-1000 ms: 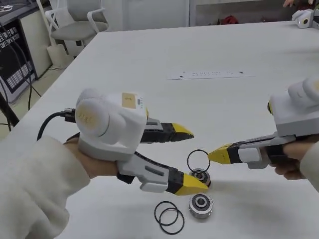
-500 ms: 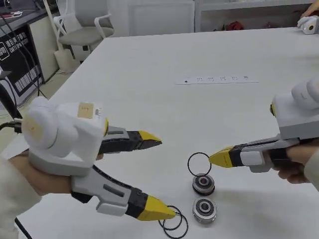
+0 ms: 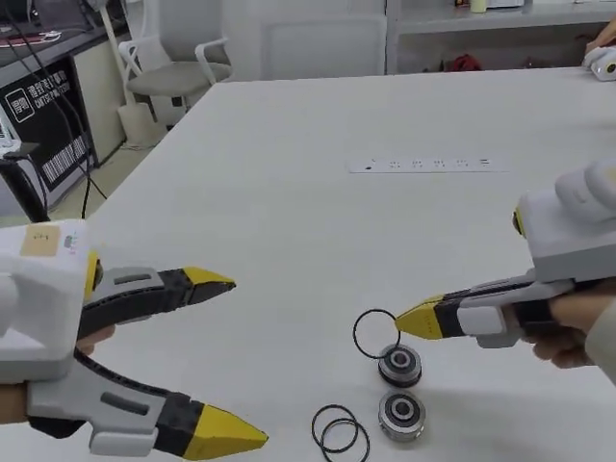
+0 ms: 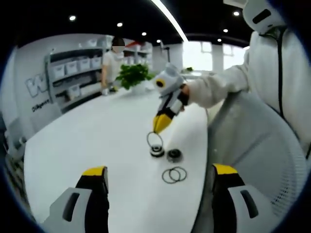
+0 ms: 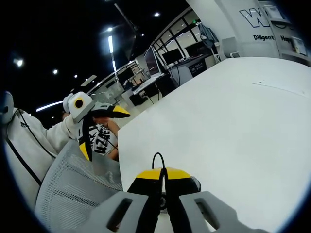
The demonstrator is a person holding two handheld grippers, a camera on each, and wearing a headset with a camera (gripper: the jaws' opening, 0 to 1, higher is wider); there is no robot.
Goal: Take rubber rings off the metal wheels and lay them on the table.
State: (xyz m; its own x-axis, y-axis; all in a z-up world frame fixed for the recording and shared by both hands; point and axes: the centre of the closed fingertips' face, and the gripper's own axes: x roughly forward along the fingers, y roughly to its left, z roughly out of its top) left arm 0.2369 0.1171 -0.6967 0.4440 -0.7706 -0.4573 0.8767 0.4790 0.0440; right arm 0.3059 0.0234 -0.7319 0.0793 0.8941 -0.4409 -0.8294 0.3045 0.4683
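Note:
Two metal wheels lie on the white table near its front edge. My right gripper comes in from the right and is shut on a thin black rubber ring, which stands up just above the farther wheel. Two loose rings lie overlapping on the table left of the nearer wheel. My left gripper hangs wide open at the lower left, well clear of the wheels, with nothing between its jaws. The left gripper view shows the right gripper, ring, wheels and loose rings.
A strip of printed paper lies at mid-table. An office chair and a black cabinet with cables stand beyond the left edge. A white device sits at the far right. A person stands by a plant.
My left gripper has drawn back to the left, away from the wheels, still open. The right gripper has kept its hold on the ring by the farther wheel.

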